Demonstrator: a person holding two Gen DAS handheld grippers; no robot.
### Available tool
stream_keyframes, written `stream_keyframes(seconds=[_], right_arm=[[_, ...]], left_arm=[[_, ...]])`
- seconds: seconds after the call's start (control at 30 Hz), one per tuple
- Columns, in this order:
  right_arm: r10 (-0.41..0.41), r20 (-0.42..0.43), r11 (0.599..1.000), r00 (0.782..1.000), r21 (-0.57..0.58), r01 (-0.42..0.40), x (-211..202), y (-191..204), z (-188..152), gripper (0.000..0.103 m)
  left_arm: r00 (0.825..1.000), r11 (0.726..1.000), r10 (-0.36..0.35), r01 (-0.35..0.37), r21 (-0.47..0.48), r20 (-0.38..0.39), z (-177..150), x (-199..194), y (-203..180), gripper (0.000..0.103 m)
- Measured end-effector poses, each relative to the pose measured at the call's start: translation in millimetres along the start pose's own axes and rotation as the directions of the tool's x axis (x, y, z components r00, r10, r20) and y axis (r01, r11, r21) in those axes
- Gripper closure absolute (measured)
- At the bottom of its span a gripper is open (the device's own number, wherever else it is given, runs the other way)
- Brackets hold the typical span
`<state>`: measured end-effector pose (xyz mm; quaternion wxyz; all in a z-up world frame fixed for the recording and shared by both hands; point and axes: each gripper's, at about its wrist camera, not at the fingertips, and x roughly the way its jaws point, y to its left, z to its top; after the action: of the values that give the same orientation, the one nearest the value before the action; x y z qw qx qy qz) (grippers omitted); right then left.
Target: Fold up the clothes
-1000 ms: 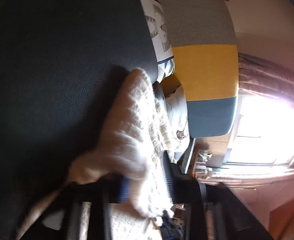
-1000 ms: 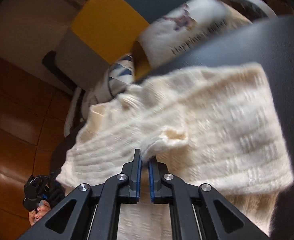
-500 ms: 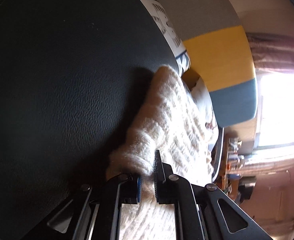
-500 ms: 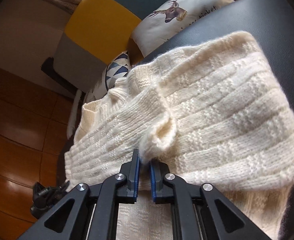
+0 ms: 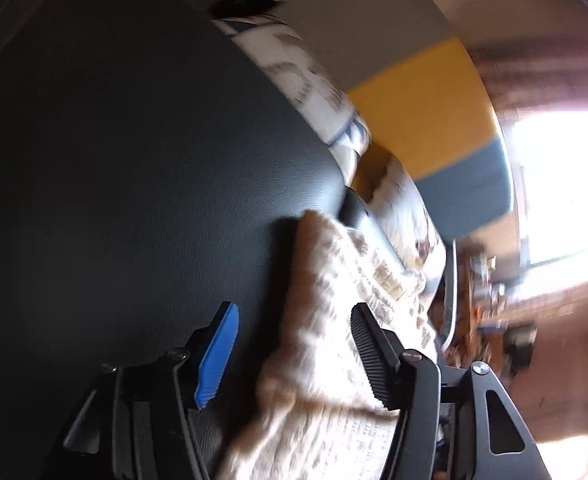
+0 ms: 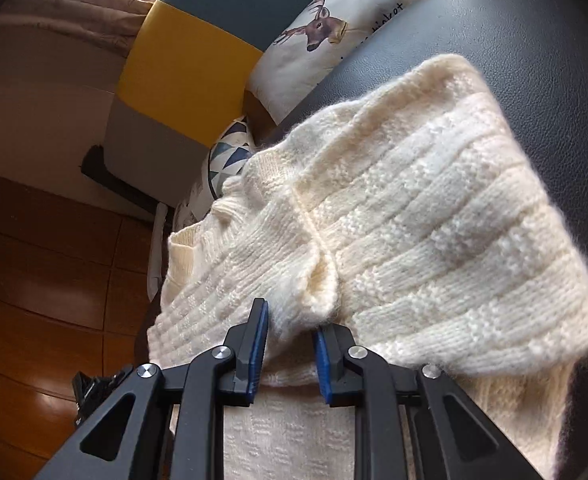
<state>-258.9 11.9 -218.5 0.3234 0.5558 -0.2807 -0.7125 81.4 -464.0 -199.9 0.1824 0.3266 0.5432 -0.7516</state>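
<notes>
A cream knitted sweater [image 6: 414, 216] lies folded on a dark leather surface [image 6: 542, 40]. My right gripper [image 6: 289, 320] is open, its jaws on either side of a bunched fold of the knit. In the left wrist view the same sweater [image 5: 326, 344] runs up between the jaws of my left gripper [image 5: 294, 320], which is wide open. The blue pad [image 5: 217, 356] stands clear of the wool on the left. The view is blurred.
A grey, yellow and teal cushion [image 6: 189, 60] and a deer-print pillow [image 6: 326, 36] stand beyond the leather surface [image 5: 133, 160]. A patterned pillow [image 6: 229, 156] lies beside them. Wooden floor [image 6: 33, 280] lies to the left. A bright window [image 5: 566, 184] is at the right.
Both grippers were shut on folds of the sweater and have now opened. The sweater has settled onto the leather surface.
</notes>
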Motion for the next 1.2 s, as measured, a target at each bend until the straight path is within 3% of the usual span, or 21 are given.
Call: stream_keyframes(seconds=[0.27,0.43,0.5,0.53,0.57,0.6,0.73,0.8,0.87,0.9,0.93,1.03,1.13,1.2], right_arm=[[-0.042,-0.014,0.997,0.999,-0.064,0.041,12.0,13.4,1.3,0.082],[-0.079,-0.012,0.99,0.997,-0.121,0.077,11.0,15.6,1.6,0.082],[-0.134,0.03,0.975,0.99,-0.176,0.137,5.2,22.4,-0.2,0.085],[-0.168,0.048,0.962,0.985,-0.209,0.174,3.9,24.2,-2.1,0.086],[-0.202,0.063,0.947,0.977,-0.243,0.212,3.5,25.1,-4.4,0.087],[-0.227,0.069,0.935,0.971,-0.263,0.237,4.9,24.7,-6.1,0.092],[-0.262,0.104,0.91,0.959,-0.305,0.282,0.0,25.8,-9.5,0.092],[-0.273,0.113,0.901,0.955,-0.319,0.295,-1.6,26.1,-10.2,0.094],[-0.273,0.105,0.903,0.956,-0.315,0.292,-0.9,28.0,-8.8,0.094],[-0.272,0.1,0.904,0.957,-0.313,0.29,-0.3,29.3,-8.0,0.093],[-0.268,0.096,0.906,0.959,-0.314,0.285,-0.5,30.8,-7.6,0.09],[-0.252,0.143,0.903,0.957,-0.322,0.286,-16.9,38.7,-4.9,0.082],[-0.218,0.195,0.861,0.956,-0.423,0.282,-30.2,61.3,-8.0,0.081],[-0.221,0.196,0.805,0.955,-0.516,0.293,-24.1,80.1,-14.1,0.081]], left_arm=[[0.996,0.993,-0.018,0.028,0.112,-0.09,32.8,41.4,-17.3,0.043],[0.987,0.992,-0.082,0.094,0.087,-0.136,51.0,67.4,-26.2,0.039],[0.981,0.989,-0.115,0.127,0.07,-0.155,57.1,73.4,-29.2,0.042],[0.98,0.989,-0.121,0.133,0.07,-0.158,59.0,72.7,-31.8,0.058],[0.984,0.989,-0.108,0.121,0.089,-0.138,59.3,68.7,-35.9,0.089],[0.991,0.988,-0.079,0.092,0.126,-0.106,57.2,64.5,-41.5,0.09],[0.999,0.956,0.05,-0.053,0.29,0.02,42.4,51.8,-65.9,0.092],[0.983,0.907,0.159,-0.183,0.379,0.094,31.9,55.4,-81.0,0.092],[0.953,0.844,0.266,-0.304,0.442,0.148,23.4,63.7,-93.0,0.087],[0.946,0.842,0.299,-0.323,0.432,0.125,24.8,69.9,-91.5,0.085],[0.947,0.858,0.307,-0.319,0.402,0.097,28.8,73.5,-87.8,0.085],[0.962,0.911,0.262,-0.274,0.309,0.081,40.0,59.2,-79.6,0.079],[0.968,0.933,0.211,-0.241,0.266,0.138,42.0,24.6,-77.0,0.072],[0.978,0.931,0.154,-0.191,0.312,0.137,29.4,13.8,-82.2,0.064]])
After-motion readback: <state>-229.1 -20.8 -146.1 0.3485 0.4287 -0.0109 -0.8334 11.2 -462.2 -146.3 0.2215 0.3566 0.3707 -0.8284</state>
